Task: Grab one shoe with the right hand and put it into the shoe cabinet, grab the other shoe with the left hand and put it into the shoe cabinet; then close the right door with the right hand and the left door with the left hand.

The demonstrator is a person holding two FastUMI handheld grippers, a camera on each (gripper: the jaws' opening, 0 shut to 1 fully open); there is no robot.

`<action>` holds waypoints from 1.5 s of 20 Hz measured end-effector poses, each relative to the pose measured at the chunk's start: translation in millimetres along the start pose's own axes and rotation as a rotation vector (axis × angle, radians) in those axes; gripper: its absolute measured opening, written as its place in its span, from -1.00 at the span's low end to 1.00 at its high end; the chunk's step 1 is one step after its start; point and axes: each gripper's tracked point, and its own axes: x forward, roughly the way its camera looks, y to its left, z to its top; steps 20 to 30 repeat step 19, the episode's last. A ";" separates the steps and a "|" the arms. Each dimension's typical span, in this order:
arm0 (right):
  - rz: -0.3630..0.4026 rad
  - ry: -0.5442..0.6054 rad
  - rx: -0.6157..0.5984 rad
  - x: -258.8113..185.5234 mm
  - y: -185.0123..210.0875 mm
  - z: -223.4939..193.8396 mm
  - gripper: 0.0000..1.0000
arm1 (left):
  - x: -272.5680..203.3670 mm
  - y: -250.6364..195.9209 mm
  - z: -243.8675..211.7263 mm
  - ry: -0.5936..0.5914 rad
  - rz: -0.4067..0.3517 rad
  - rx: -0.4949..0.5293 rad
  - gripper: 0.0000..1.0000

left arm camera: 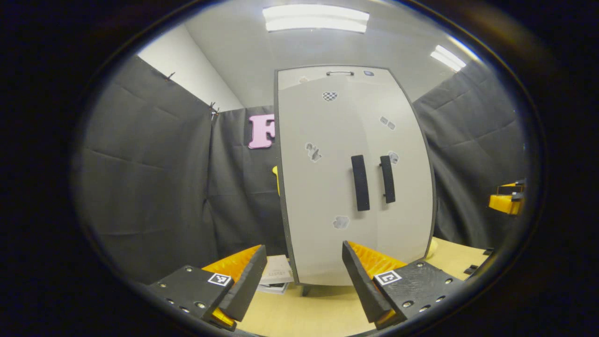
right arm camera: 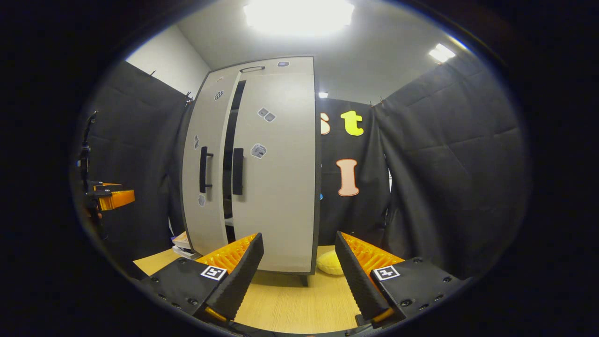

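The grey shoe cabinet (left arm camera: 346, 187) stands upright on the wooden table. In the left gripper view its two doors look flush, with two black handles (left arm camera: 360, 182) side by side. From the right gripper view the left door (right arm camera: 206, 178) stands slightly ajar, with a dark gap beside the right door (right arm camera: 281, 178). My left gripper (left arm camera: 299, 281) is open a short way in front of the cabinet, with nothing between its fingers. My right gripper (right arm camera: 297, 276) is open too, off the cabinet's right front corner. No shoe is in sight.
A stack of papers (left arm camera: 276, 278) lies at the cabinet's left foot. A yellow object (right arm camera: 330, 263) sits on the table by its right side. The other gripper (right arm camera: 112, 196) shows at the far left of the right gripper view. Black cloth walls surround the table.
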 end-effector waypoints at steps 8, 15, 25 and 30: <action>-0.014 -0.033 0.021 -27.8 -9.0 -4.7 0.94 | -42.0 8.2 -21.0 0.038 0.052 -0.029 1.00; -0.034 -0.043 0.007 -43.3 -16.0 -9.9 0.95 | -67.7 25.1 -36.4 0.065 0.090 -0.035 0.88; -0.050 -0.059 0.020 -46.3 -20.3 -5.0 0.95 | -73.3 31.6 -34.9 0.059 0.103 -0.041 1.00; -0.050 -0.059 0.020 -46.3 -20.3 -5.0 0.95 | -73.3 31.6 -34.9 0.059 0.103 -0.041 1.00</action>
